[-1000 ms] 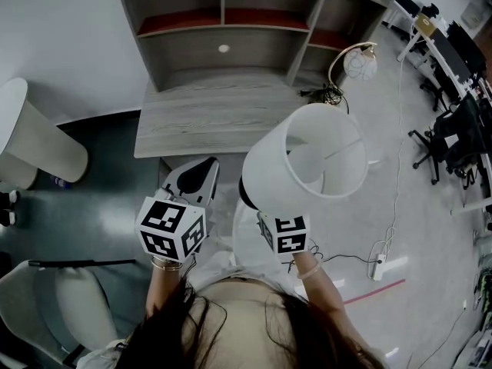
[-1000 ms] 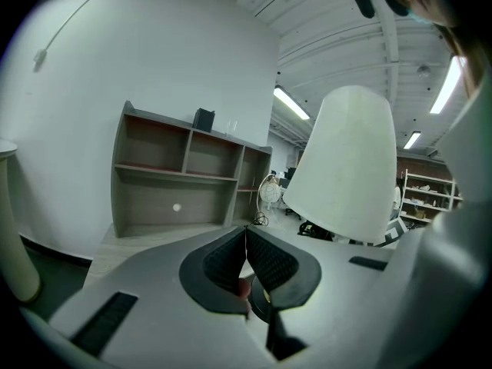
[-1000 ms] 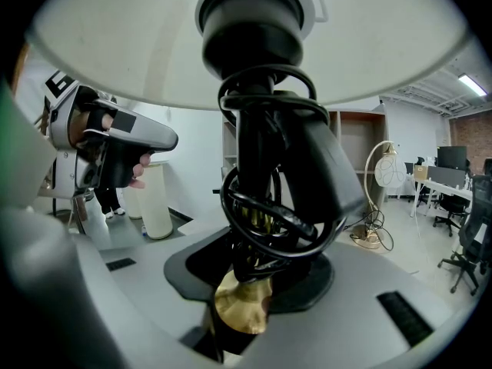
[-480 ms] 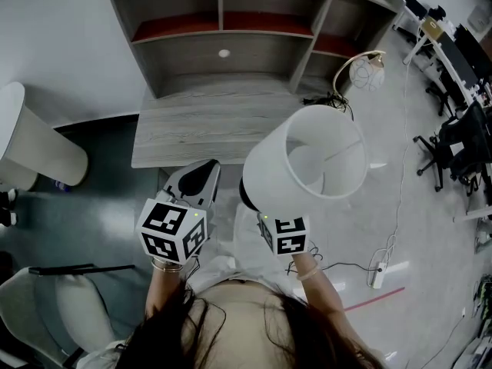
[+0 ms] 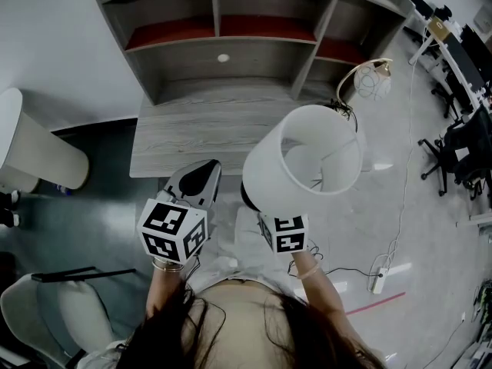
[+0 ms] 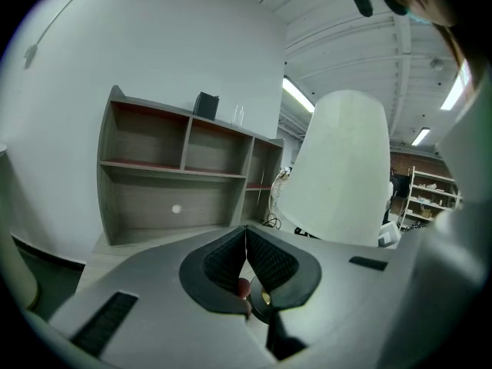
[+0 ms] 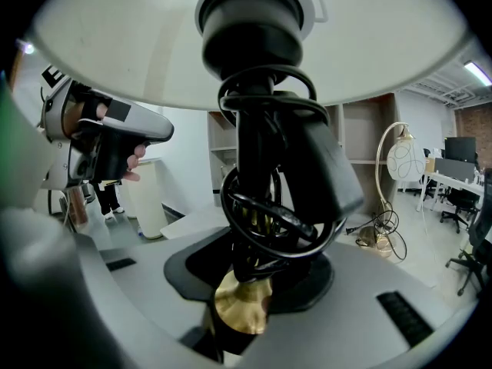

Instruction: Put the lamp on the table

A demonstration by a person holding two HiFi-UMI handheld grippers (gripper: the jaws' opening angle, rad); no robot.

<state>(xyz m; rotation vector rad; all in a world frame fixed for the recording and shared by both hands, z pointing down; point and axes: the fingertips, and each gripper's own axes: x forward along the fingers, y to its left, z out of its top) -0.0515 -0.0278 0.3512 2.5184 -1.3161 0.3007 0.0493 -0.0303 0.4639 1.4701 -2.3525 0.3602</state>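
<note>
The lamp has a white drum shade (image 5: 300, 167), a black stem wound with black cord (image 7: 269, 175) and a brass part (image 7: 242, 302) at its foot. My right gripper (image 5: 254, 202) is shut on that stem and holds the lamp up in the air, shade tilted toward the grey wooden table (image 5: 207, 133). In the right gripper view the stem fills the jaws of that gripper (image 7: 254, 283). My left gripper (image 5: 198, 174) hovers beside the lamp, in front of the table's near edge, shut with nothing in it (image 6: 246, 233). The shade (image 6: 338, 175) stands to its right.
A grey shelf unit (image 5: 223, 37) with red boards rises at the table's back. A globe floor lamp (image 5: 367, 79) and cables lie to the right, a power strip (image 5: 377, 280) on the floor. A white cylinder (image 5: 38, 148) stands left, a chair (image 5: 61, 314) lower left.
The table and shelf unit have slid a little lower and nearer in the head view. The lamp's shade has shifted slightly toward the table. Both grippers keep their pose.
</note>
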